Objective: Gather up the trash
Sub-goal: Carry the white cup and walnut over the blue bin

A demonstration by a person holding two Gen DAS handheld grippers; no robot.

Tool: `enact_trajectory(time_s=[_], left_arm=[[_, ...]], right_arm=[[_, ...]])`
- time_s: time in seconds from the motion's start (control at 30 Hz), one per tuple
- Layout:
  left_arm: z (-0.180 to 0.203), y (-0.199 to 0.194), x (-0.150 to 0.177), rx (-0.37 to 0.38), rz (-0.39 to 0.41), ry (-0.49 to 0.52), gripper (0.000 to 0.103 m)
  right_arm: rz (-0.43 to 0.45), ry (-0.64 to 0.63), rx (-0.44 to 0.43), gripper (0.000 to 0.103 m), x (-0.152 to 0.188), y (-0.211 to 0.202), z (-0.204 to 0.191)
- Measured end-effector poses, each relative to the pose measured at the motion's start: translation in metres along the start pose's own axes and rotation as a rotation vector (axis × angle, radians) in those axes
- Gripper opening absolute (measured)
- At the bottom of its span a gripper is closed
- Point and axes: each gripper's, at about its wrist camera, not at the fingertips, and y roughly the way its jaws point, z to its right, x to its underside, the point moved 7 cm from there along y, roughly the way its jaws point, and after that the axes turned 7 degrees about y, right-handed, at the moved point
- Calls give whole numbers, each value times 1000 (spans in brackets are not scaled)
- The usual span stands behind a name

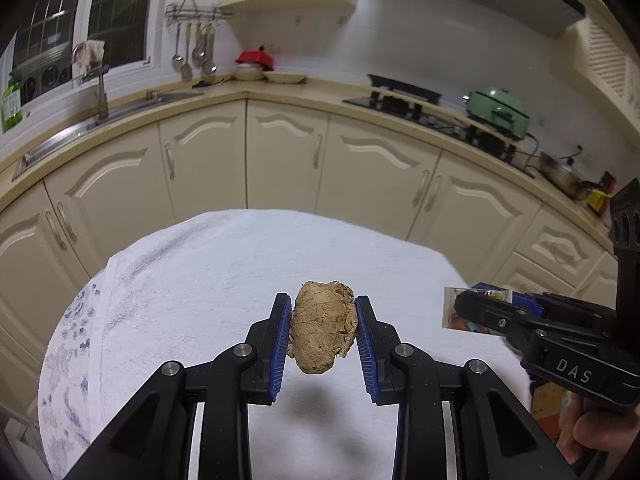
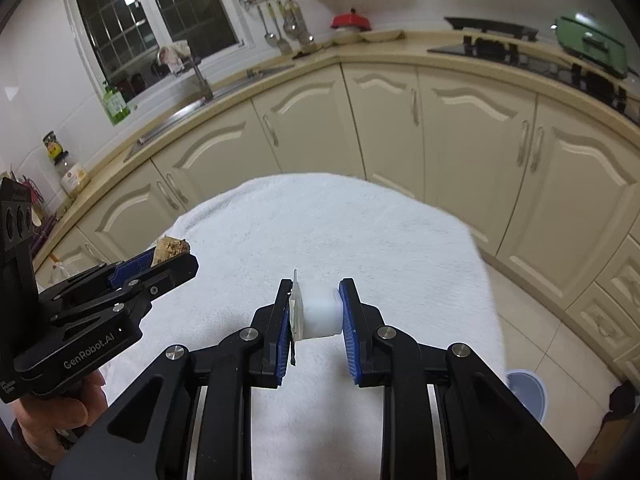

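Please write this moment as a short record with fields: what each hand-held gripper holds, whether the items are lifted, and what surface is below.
left hand-held gripper: shut on a crumpled brown paper wad
brown wad state: lifted off the cloth, its shadow below it
right hand-held gripper: shut on a small white cup lying sideways, its peeled foil lid against the left pad
surface below: table under a white towel
background: cream kitchen cabinets, sink under a window
trash bin: not clearly in view

Two close wrist views along their fingers, facing the kitchen cabinets (image 1: 280, 160), sharing the white-towelled table (image 2: 340, 224).
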Motion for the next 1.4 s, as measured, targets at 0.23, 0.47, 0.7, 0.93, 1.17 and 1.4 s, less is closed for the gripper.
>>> enact_trajectory(time_s=[0.23, 0.47, 0.7, 0.93, 1.17, 1.4], left_arm=[[56, -49, 10, 27, 55, 52, 28], [111, -76, 17, 76, 82, 115, 28], [166, -76, 15, 160, 81, 179, 28], [215, -40, 10, 263, 24, 242, 28], [256, 19, 12, 348, -80, 301, 28], [299, 83, -4, 398, -175, 334, 28]], right_arm=[[79, 25, 30, 23, 9, -59, 23], [156, 77, 82, 23, 17, -114, 62], [213, 167, 154, 23, 30, -158, 120], [236, 288, 252, 23, 48, -188, 198], [211, 424, 319, 23, 74, -192, 278], [168, 510, 355, 23, 93, -180, 334]])
